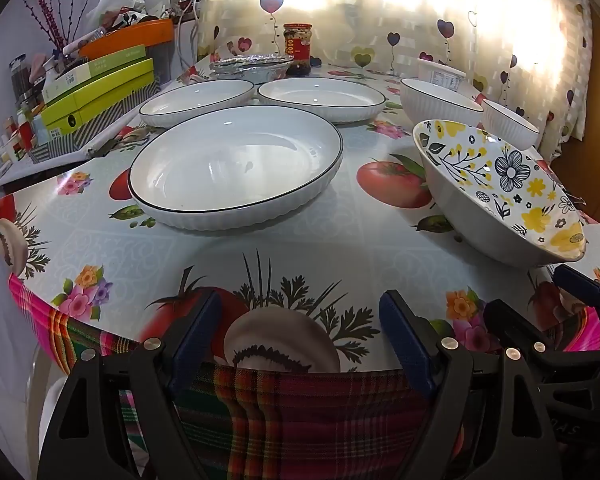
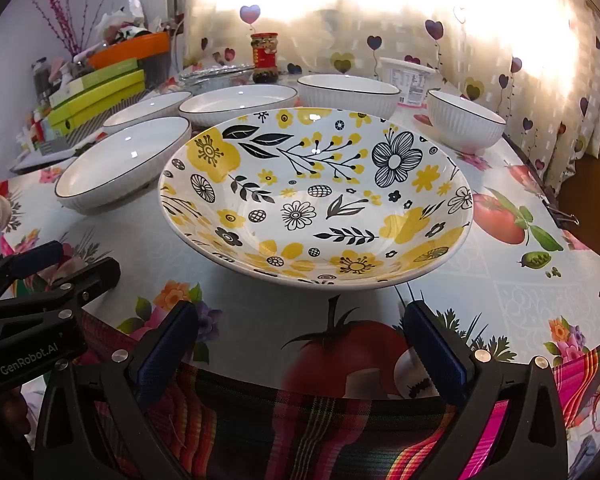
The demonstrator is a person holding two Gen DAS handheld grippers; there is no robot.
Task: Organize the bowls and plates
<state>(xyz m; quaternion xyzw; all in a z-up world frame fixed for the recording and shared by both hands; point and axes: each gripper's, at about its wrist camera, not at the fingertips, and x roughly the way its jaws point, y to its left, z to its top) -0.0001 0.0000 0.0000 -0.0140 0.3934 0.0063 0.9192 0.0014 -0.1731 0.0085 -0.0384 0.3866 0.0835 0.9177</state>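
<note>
at the table edge, both the left gripper [image 1: 300,344] and right gripper [image 2: 300,356] are spread and empty; the glossy floral bowl [image 2: 316,200] may slip if pinched only by its thin rim.

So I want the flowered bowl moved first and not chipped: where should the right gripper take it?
Take the flowered bowl by its near rim, coming straight in from the table's front edge with the right gripper, which is open and lined up with it. The wall flares wide and shallow, so the thin lip overhangs the table, leaving room for a finger underneath.
</note>
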